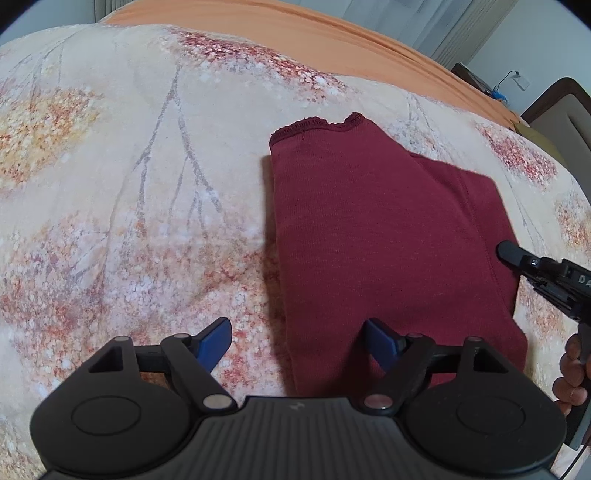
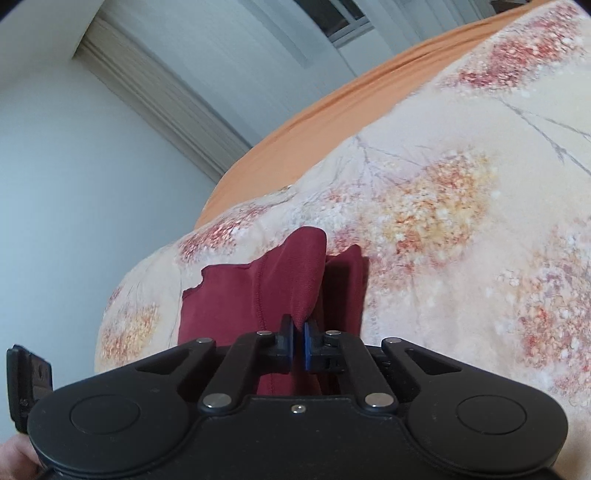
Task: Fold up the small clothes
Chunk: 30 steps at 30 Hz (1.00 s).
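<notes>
A small dark red garment (image 1: 373,229) lies folded on the floral bedspread (image 1: 129,166), its scalloped hem at the far end. My left gripper (image 1: 297,343) is open, hovering over the garment's near left edge, one blue pad over the bedspread and one over the cloth. My right gripper (image 2: 298,345) is shut on a raised fold of the red garment (image 2: 295,273), which bunches up between the blue pads. The right gripper also shows in the left wrist view (image 1: 508,251) at the garment's right edge.
An orange sheet (image 1: 314,33) covers the bed beyond the floral bedspread. White walls and pale curtains (image 2: 177,96) stand behind the bed. A dark headboard or chair (image 1: 557,110) is at the far right.
</notes>
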{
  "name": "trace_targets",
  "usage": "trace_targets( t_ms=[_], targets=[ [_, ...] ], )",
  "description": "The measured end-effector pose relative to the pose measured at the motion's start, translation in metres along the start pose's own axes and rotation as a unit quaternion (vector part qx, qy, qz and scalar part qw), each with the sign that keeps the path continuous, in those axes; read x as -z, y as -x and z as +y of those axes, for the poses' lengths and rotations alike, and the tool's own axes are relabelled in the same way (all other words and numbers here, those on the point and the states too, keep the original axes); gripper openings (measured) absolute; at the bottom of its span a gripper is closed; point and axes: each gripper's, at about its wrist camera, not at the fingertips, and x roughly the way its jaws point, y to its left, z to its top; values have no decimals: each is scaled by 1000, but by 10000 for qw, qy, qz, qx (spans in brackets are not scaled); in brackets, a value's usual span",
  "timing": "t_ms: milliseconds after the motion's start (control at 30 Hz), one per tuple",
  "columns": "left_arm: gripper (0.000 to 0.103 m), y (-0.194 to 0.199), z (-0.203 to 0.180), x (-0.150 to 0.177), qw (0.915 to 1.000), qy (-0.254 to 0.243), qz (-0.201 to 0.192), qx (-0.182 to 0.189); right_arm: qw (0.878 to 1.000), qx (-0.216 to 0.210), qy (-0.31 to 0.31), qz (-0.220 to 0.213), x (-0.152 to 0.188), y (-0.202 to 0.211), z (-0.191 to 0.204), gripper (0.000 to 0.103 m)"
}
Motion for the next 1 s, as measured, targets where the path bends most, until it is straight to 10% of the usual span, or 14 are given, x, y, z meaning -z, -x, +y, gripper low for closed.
trace_targets(
  t_ms=[300,533,767,1000],
  targets=[
    [83,1,-8,-2,9997,-147,-155,142,9987,115,-485,-117,1,10,-9,28],
    [83,-12,-2,-1,9998,65,-119,164,9951,-977,-28,115,22,25,27,30],
    [83,-17,-1,0,9997,139,-73,203,9967,-204,87,786,61,26,-1,23],
    [83,-16,5,3,9988,169,-156,431,9945,-728,-725,205,59,68,-16,68]
  ],
)
